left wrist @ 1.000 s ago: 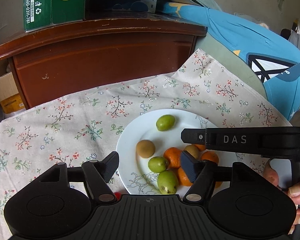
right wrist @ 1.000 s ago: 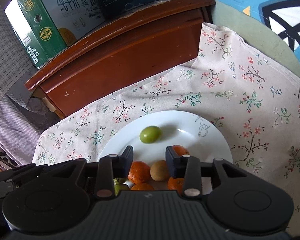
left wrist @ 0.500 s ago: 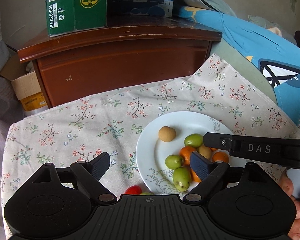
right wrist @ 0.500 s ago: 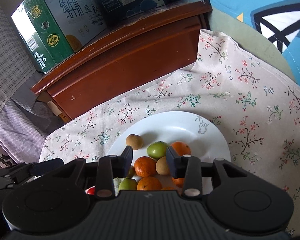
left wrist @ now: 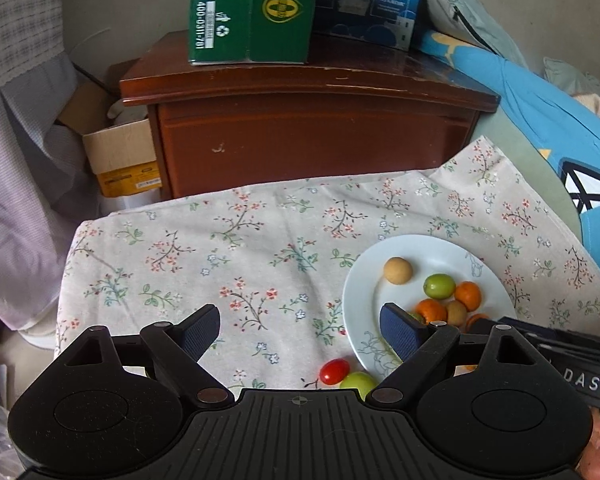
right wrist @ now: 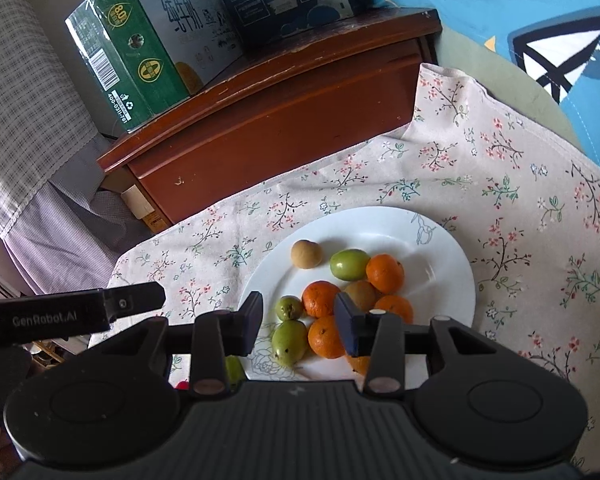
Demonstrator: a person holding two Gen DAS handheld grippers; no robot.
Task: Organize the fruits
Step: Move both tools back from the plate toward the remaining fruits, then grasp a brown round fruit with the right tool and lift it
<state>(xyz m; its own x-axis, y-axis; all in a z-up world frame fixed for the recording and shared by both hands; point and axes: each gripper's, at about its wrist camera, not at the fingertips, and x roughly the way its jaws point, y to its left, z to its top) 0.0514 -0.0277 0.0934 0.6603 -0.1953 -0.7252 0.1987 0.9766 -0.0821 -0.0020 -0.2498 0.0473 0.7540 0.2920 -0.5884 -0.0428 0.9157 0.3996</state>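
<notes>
Your left gripper hangs wide and empty at lower centre, while your right gripper is opening, empty, over the plate.

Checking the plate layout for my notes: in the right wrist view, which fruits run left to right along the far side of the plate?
Tan round fruit → green fruit → orange, all on the white plate.

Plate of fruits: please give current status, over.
Left gripper open, empty. Right gripper opening, empty. Plate loaded; cherry tomato, one green fruit on cloth. Path clear.
</notes>
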